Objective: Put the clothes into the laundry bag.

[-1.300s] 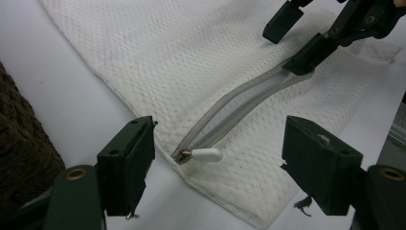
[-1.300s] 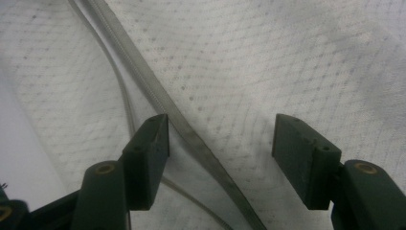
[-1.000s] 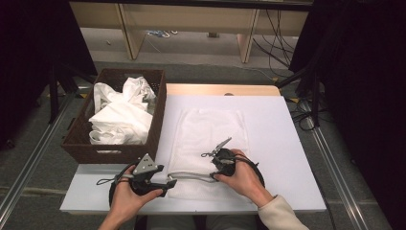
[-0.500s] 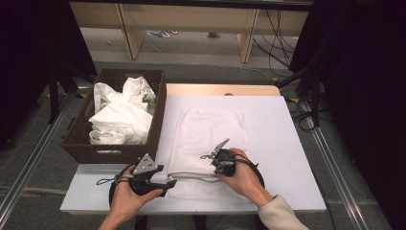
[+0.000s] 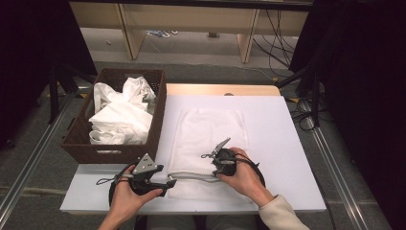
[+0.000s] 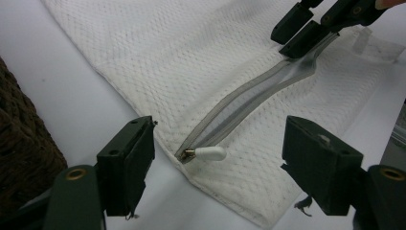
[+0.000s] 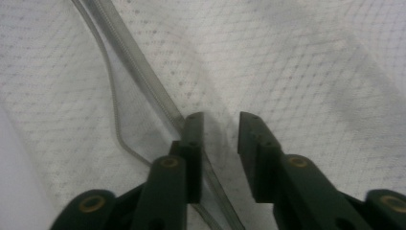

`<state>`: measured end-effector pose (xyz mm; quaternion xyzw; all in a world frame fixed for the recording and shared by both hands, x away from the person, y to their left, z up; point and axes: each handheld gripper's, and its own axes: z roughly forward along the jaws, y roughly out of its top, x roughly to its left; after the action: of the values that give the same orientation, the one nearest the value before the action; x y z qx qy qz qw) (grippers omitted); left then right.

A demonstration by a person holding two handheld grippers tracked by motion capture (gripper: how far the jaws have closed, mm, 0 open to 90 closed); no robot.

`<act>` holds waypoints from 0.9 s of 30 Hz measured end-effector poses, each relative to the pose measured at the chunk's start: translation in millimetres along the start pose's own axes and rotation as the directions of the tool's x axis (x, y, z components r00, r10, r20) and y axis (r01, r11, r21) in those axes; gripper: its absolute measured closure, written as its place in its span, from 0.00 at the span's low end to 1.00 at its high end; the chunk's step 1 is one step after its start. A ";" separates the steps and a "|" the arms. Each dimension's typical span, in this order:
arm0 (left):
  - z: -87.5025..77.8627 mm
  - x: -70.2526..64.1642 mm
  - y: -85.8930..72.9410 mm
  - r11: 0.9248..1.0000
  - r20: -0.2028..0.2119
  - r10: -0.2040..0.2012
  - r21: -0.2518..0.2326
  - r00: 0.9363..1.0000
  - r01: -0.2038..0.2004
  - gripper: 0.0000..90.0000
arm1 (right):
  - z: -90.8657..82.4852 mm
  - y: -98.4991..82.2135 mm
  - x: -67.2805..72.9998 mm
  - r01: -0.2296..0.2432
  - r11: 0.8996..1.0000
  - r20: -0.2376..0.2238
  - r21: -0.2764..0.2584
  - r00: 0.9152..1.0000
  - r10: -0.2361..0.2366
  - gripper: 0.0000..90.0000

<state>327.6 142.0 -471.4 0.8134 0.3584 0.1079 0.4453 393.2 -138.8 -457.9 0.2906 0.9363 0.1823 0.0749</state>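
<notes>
1. Lying flat on the white table (image 5: 287, 143) is a white mesh laundry bag (image 5: 210, 129), with its zipper (image 6: 249, 96) along the edge nearest the person.
2. The left gripper (image 6: 218, 165) waits low at the bag's 7 o'clock corner. Its jaws are wide apart and hold nothing.
3. Between those jaws, in the left gripper view, you can see the little white zipper pull (image 6: 209, 153). It rests on the bag and no jaw touches it.
4. The right gripper (image 7: 221, 143) sits over the zipper, toward 3 o'clock from the left one. Its jaws have just been opening, and there is a gap between them now.
5. The grey zipper strip runs right beside one right jaw. I cannot tell if they touch. The other jaw is clear of it.
6. The zipper gapes open a bit between the two grippers.
7. A brown wicker basket (image 5: 81, 148) stands at 10 o'clock from the bag, just beside it, full of crumpled white cloths (image 5: 119, 115).
</notes>
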 end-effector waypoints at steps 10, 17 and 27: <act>-0.2 1.4 -0.3 1.000 0.006 0.015 0.009 1.000 -0.015 0.30 | 4.5 0.1 1.7 0.027 1.000 -0.032 0.002 0.999 -0.027 0.89; -0.8 1.5 0.0 1.000 -0.001 0.028 0.012 1.000 -0.028 0.29 | 1.6 0.4 4.8 0.065 0.998 -0.001 0.025 0.998 -0.065 1.00; -1.1 1.0 0.0 1.000 -0.010 0.000 -0.007 1.000 0.000 0.29 | -6.2 0.9 4.9 0.065 0.998 0.008 0.008 0.998 -0.065 1.00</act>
<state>327.8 143.3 -470.9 0.8113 0.3602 0.1129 0.4464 388.1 -137.1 -452.0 0.2613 0.9456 0.1751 0.0836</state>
